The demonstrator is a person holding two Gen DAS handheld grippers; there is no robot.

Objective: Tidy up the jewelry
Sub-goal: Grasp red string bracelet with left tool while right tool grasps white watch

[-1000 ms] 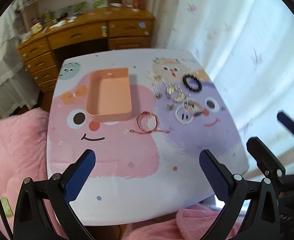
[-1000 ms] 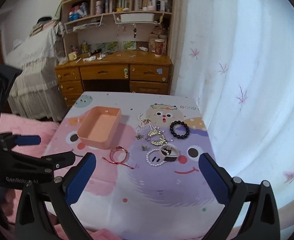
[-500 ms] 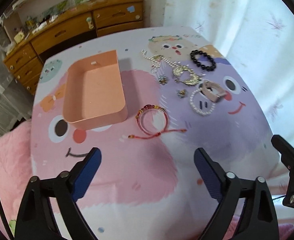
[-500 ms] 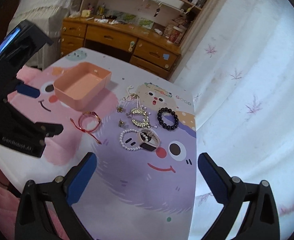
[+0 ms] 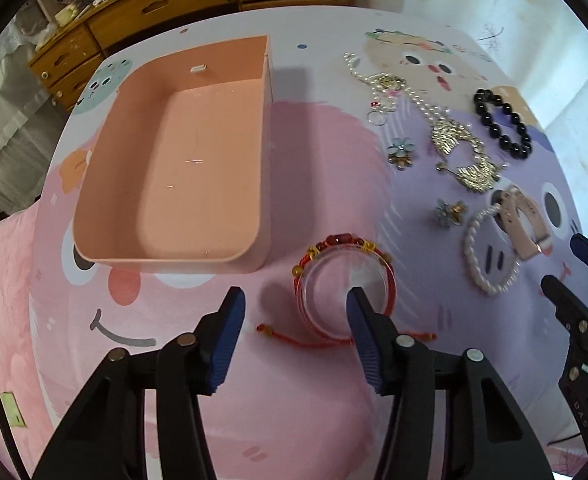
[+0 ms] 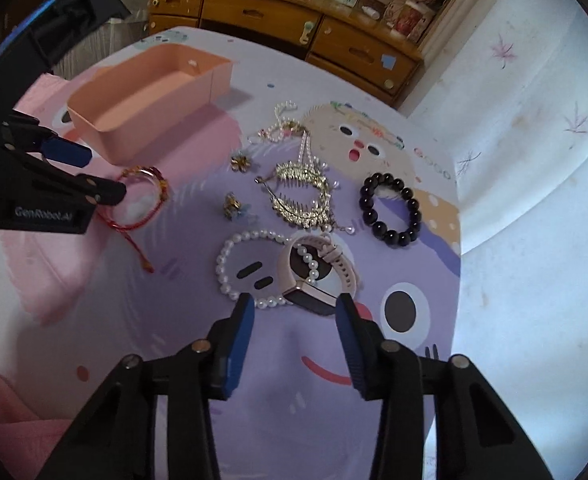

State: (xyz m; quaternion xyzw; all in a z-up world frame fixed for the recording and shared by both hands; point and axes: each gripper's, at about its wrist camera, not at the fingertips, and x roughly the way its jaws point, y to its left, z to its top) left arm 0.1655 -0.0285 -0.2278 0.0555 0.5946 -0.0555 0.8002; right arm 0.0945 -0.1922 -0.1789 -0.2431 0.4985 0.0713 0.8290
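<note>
An empty peach tray [image 5: 173, 160] [image 6: 141, 92] sits on the cartoon-print table. A red cord bracelet [image 5: 344, 276] [image 6: 141, 196] lies just right of its near corner. My left gripper [image 5: 294, 308] [image 6: 89, 172] is open, low over the table, its right finger over the red bracelet's ring. My right gripper [image 6: 291, 312] is open just in front of a pink watch [image 6: 318, 276] [image 5: 524, 220] that overlaps a pearl bracelet [image 6: 249, 268] [image 5: 488, 258]. A black bead bracelet [image 6: 390, 210] [image 5: 502, 122], gold hair combs [image 6: 302, 192] [image 5: 462, 148], a pearl necklace [image 6: 281, 124] and two flower earrings [image 6: 239, 162] [image 6: 231, 204] lie beyond.
A wooden drawer desk [image 6: 294, 28] [image 5: 173, 4] stands behind the table. A white curtain [image 6: 534, 160] hangs along the right edge. Pink bedding [image 5: 1, 300] lies to the left and below the table's near edge.
Both grippers have moved forward and down toward the table. The left one now reaches the red bracelet and the right one reaches the pink watch. Their jaws look narrower than before.
</note>
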